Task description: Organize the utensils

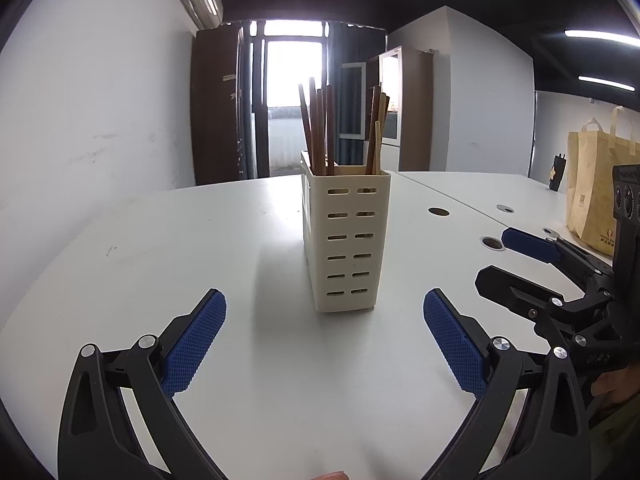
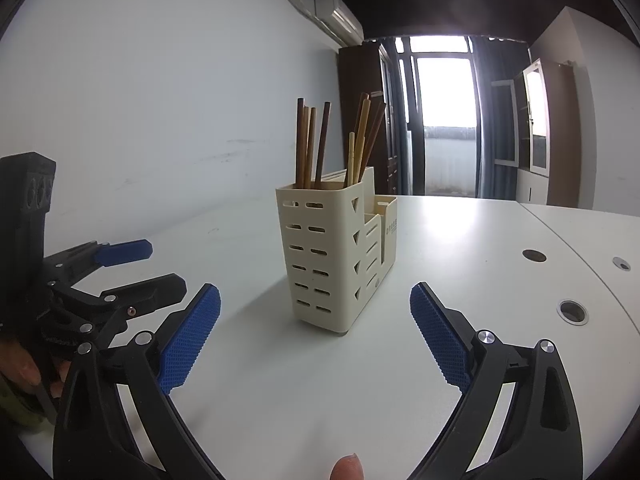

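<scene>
From the left wrist view, the left hand-held gripper (image 1: pixel 324 344) hangs low over the white counter (image 1: pixel 160 248) with its blue pads wide apart and nothing between them. Straight ahead, a little way off, stands the cream utensil holder (image 1: pixel 346 240), upright, its slotted narrow face turned to this camera. Brown and pale chopsticks (image 1: pixel 320 128) stand in it in two bunches, leaning slightly against the rim, which keeps them from falling. At the right edge the right hand-held gripper (image 1: pixel 532 264) shows, also spread and empty, near a paper bag (image 1: pixel 596 184) farther back on the counter.

From the right wrist view, the right hand-held gripper (image 2: pixel 316 336) likewise has its pads apart, holding nothing, aimed at the utensil holder (image 2: pixel 328 256) from a corner angle. From here the holder's stepped shape shows: a tall back compartment carries the chopsticks (image 2: pixel 312 144), and the lower front compartments look empty, though their insides are only partly visible. The left hand-held gripper (image 2: pixel 136 268) sits at the left, apart from the holder.

No loose utensils lie on the visible counter, so the sorting seems either finished or yet to involve the chopsticks already standing.
</scene>
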Demonstrator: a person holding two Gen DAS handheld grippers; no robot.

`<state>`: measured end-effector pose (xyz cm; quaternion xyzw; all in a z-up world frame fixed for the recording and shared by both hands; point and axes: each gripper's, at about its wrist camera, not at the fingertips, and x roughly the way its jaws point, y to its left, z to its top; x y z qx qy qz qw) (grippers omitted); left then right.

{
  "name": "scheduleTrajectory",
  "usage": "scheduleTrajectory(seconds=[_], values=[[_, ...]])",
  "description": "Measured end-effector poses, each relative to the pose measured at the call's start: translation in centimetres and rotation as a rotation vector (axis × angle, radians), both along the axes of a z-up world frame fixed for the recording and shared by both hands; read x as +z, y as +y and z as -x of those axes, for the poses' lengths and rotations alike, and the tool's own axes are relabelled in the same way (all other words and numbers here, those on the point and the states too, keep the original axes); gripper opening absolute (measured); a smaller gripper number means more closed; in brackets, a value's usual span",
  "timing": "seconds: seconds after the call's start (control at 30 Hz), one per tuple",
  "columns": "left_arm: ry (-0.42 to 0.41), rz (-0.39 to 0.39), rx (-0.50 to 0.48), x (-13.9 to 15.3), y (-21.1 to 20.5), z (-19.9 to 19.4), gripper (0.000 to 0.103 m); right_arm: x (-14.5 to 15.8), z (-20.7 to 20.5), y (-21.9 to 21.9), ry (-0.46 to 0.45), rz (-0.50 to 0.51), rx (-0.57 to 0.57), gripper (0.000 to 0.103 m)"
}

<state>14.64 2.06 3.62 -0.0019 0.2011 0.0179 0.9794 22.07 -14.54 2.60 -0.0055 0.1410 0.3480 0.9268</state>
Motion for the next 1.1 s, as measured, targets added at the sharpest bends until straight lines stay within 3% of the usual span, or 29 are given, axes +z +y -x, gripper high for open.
scheduleTrajectory(seconds=[1.1], values=[[0.021, 0.008, 0.001, -0.41, -0.44, 0.16, 0.097, -0.05, -0.17, -0.07, 0.011, 0.007, 0.005, 0.098]])
